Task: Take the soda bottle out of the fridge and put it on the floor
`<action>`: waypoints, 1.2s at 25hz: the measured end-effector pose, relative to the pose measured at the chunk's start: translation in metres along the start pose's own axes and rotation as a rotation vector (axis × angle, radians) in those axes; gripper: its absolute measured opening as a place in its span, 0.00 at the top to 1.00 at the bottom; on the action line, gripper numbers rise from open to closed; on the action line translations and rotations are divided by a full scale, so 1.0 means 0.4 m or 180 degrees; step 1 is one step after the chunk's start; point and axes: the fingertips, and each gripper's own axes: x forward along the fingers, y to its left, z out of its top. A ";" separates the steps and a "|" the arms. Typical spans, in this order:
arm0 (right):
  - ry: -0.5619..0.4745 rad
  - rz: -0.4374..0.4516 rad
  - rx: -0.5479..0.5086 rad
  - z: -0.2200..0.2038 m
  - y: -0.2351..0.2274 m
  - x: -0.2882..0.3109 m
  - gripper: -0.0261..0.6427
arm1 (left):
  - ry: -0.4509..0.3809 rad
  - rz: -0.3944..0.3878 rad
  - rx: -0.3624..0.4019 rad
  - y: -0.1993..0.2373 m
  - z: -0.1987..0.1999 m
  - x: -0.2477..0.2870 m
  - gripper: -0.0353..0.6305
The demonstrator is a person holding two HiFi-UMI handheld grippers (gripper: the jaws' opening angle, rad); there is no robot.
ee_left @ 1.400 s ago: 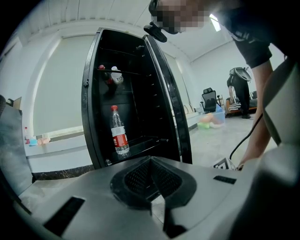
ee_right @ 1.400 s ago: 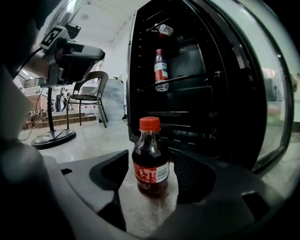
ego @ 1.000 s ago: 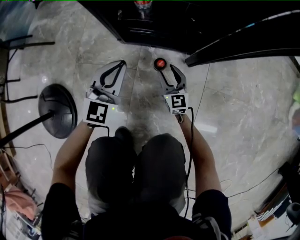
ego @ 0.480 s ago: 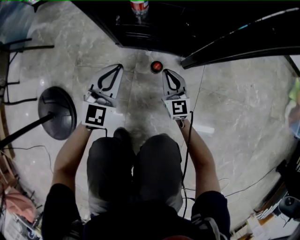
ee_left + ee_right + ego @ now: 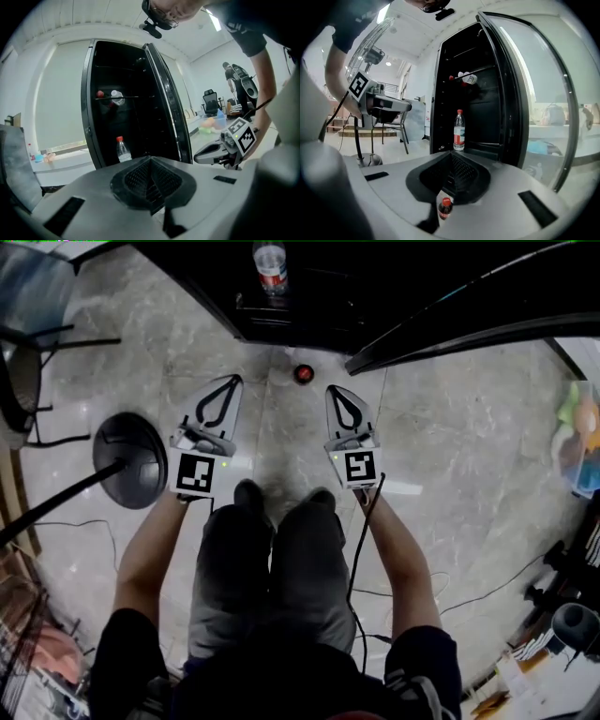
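The soda bottle point(image 5: 302, 373) stands upright on the floor point(image 5: 450, 446) just in front of the open fridge point(image 5: 309, 296), out of it and clear of both tools. It is small, with a red cap and dark contents. From the head view it sits a little out from the fridge's lower edge, near the foot of the open door point(image 5: 469, 320).

The right tool point(image 5: 335, 390) hangs above the floor in front of the fridge, on the door side, and points toward it. Its jaws have just been closing and now meet at the tips, with nothing between them. In the right gripper view the soda bottle shows low down, beneath the closed jaws and apart from them.

The left tool point(image 5: 232, 382) is held level with the right one, in front of the fridge on the side away from the door, and also points at it. Its jaws are pressed together too and hold nothing.

Inside the fridge a clear water bottle point(image 5: 271, 266) with a red cap and a red label stands upright on the lowest level, close to the front edge. Higher up in the fridge, a shelf carries a few more bottles point(image 5: 468, 78), one of them lying on its side.

The person's legs point(image 5: 272, 568) show behind both tools, on the side away from the fridge.
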 end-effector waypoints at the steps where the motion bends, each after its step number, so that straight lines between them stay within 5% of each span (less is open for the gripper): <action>1: 0.0014 -0.0006 -0.0011 0.045 0.001 -0.021 0.93 | 0.0003 0.0009 -0.0003 0.006 0.041 -0.012 0.91; 18: -0.0062 -0.0109 0.0191 0.876 -0.005 -0.348 0.93 | -0.0051 0.0307 -0.0447 0.097 0.798 -0.250 0.91; 30: -0.0169 -0.0195 0.0234 1.298 -0.028 -0.497 0.93 | -0.0144 0.0465 -0.0611 0.144 1.187 -0.391 0.91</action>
